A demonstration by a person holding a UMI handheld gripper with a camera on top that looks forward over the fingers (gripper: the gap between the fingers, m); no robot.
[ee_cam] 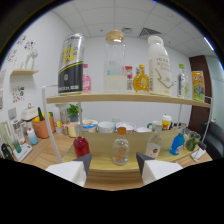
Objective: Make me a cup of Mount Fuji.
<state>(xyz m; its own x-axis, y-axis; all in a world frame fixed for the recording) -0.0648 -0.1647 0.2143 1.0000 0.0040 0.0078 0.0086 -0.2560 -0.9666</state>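
Gripper view: the gripper (114,165) has two white fingers with dark wedge-shaped tips, spread apart and released, gripping nothing. Directly ahead of the gap, on a light wooden counter (100,162), stands a small clear bottle (120,148) with an orange cap; it sits beyond the fingertips, not between them, with open counter separating it from both. To its left stands a small red bottle (81,145); to its right, a clear bottle with an orange label (153,146), then a blue bottle (177,144). Behind this row is a line of white cups (106,127) and bowls. Above, a thin wooden shelf (125,98) on slim metal uprights carries a tall black-and-yellow can (71,64), a tall clear glass jar (115,62) with a wooden lid and pale contents at its base, a small amber bottle (141,80), a white plastic bottle (159,66), and a yellow-red can (198,85). Further left on the counter stand an orange pot (42,127) and a green plant (73,111).
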